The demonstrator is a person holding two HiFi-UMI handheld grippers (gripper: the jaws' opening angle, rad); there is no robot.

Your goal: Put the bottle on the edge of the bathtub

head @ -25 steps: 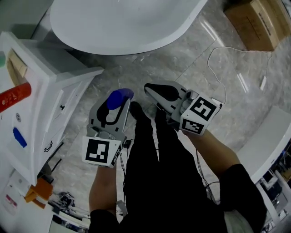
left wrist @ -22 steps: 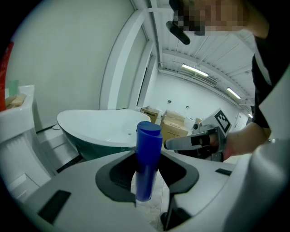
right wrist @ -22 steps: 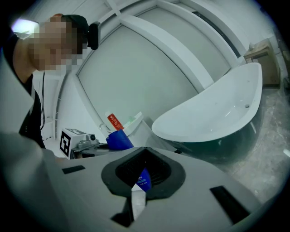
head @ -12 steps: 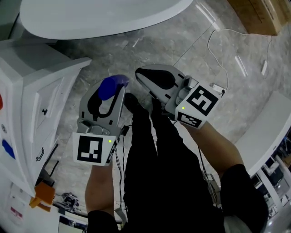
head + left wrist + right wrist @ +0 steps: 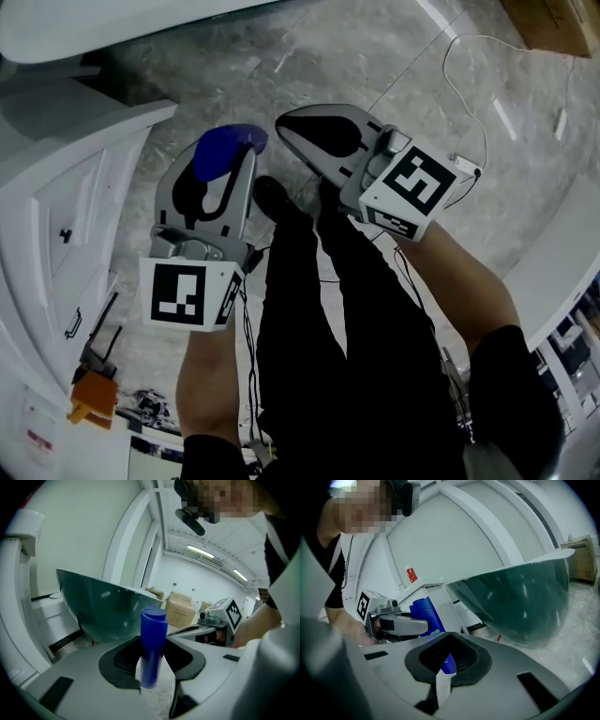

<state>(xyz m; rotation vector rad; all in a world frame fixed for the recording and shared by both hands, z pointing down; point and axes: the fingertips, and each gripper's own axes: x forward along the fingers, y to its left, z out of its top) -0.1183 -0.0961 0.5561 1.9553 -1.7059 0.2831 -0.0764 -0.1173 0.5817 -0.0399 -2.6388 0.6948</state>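
Note:
A blue bottle (image 5: 229,146) stands between the jaws of my left gripper (image 5: 225,171), which is shut on it, cap pointing forward. In the left gripper view the bottle (image 5: 153,639) rises upright between the pads, with the bathtub's (image 5: 101,606) curved outer wall beyond it. The white bathtub rim (image 5: 94,28) shows only at the top left of the head view. My right gripper (image 5: 302,129) hangs beside the left one, shut with nothing in it. The right gripper view shows the bottle (image 5: 424,613) to the left and the bathtub (image 5: 520,599) to the right.
A white cabinet (image 5: 56,197) stands at the left. On the marble floor a white cable (image 5: 448,70) runs beside a cardboard box (image 5: 555,17). A white ledge (image 5: 562,272) lies at the right. The person's black-trousered legs (image 5: 328,328) fill the middle.
The bathtub has slid up and almost out of the head view. Both grippers sit higher in the frame. The left gripper still holds the blue bottle.

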